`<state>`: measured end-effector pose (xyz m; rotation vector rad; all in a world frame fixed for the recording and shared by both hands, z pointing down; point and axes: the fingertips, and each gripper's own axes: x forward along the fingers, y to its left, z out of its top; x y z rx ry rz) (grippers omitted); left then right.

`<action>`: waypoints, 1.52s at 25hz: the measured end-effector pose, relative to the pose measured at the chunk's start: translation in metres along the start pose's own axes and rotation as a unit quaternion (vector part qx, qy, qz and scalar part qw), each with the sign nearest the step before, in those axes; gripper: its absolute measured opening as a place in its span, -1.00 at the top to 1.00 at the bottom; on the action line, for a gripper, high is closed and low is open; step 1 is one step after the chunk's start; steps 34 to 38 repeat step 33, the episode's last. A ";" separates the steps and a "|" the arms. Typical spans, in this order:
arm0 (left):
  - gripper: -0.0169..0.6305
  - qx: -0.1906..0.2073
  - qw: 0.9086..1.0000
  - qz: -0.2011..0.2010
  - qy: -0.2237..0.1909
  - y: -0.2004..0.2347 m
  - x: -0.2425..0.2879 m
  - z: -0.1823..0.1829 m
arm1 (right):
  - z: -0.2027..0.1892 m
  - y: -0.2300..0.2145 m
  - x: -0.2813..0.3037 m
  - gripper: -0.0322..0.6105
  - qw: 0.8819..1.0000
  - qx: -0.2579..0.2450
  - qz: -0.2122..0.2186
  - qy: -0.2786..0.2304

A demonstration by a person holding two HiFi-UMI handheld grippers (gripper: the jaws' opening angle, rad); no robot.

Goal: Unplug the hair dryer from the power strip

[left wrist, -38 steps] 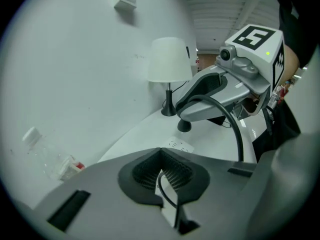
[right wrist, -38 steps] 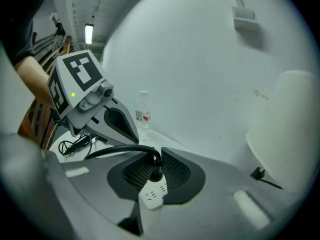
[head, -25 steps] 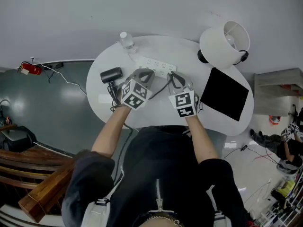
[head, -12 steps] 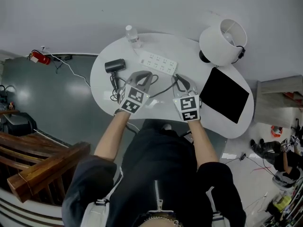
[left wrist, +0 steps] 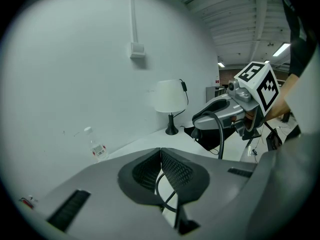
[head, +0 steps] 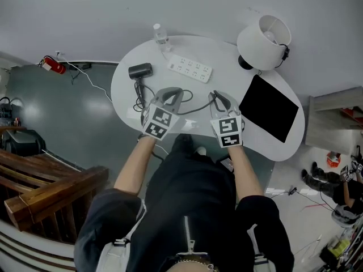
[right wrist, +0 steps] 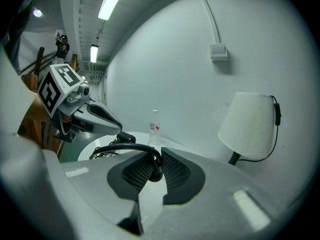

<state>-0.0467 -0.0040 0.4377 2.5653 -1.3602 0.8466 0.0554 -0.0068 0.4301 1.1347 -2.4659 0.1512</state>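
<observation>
Over oval white table point(head: 224, 58), right gripper point(right wrist: 156, 156) pinches smooth black cord point(right wrist: 131, 148).

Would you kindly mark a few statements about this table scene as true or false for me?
1. The plug sits in the power strip. False: nothing is plugged into the power strip; the plug is clamped between the jaws of the right gripper.
2. The water bottle stands upright near the far edge of the table. True.
3. In the head view, the lamp stands left of the hair dryer. False: the lamp is at the table's right end, beyond the black pad.
4. In the head view, the hair dryer lies on the table, left of the power strip. True.
</observation>
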 end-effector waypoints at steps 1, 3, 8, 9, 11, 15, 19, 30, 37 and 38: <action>0.91 0.000 1.000 0.001 -0.001 -0.002 -0.003 -0.001 | 0.000 0.003 -0.002 0.76 1.000 -0.001 0.003 0.000; 0.91 -0.001 1.000 0.003 -0.002 -0.005 -0.008 -0.002 | -0.001 0.007 -0.005 0.76 1.000 -0.004 0.007 -0.001; 0.91 -0.003 1.000 0.009 -0.006 -0.006 -0.017 -0.006 | 0.002 0.015 -0.008 0.76 1.000 -0.014 0.015 -0.004; 0.91 -0.004 1.000 0.011 -0.007 -0.006 -0.019 -0.006 | 0.003 0.016 -0.009 0.76 1.000 -0.015 0.016 -0.005; 0.91 -0.004 1.000 0.012 -0.008 -0.005 -0.021 -0.007 | 0.004 0.017 -0.010 0.76 1.000 -0.015 0.016 -0.006; 0.91 -0.001 1.000 0.013 -0.010 -0.003 -0.025 -0.007 | 0.005 0.019 -0.012 0.76 1.000 -0.017 0.017 -0.008; 0.91 -0.001 1.000 0.013 -0.009 -0.001 -0.026 -0.008 | 0.006 0.018 -0.012 0.76 1.000 -0.020 0.018 -0.007; 0.91 0.002 1.000 0.000 -0.007 0.005 -0.012 -0.004 | 0.010 0.013 -0.004 0.76 0.999 -0.031 0.019 -0.004; 0.91 0.012 1.000 0.001 -0.003 0.010 -0.006 -0.004 | 0.012 0.011 0.003 0.76 0.999 -0.030 0.020 -0.003; 0.91 0.012 1.000 0.001 -0.003 0.010 -0.006 -0.004 | 0.012 0.011 0.003 0.76 0.999 -0.030 0.020 -0.003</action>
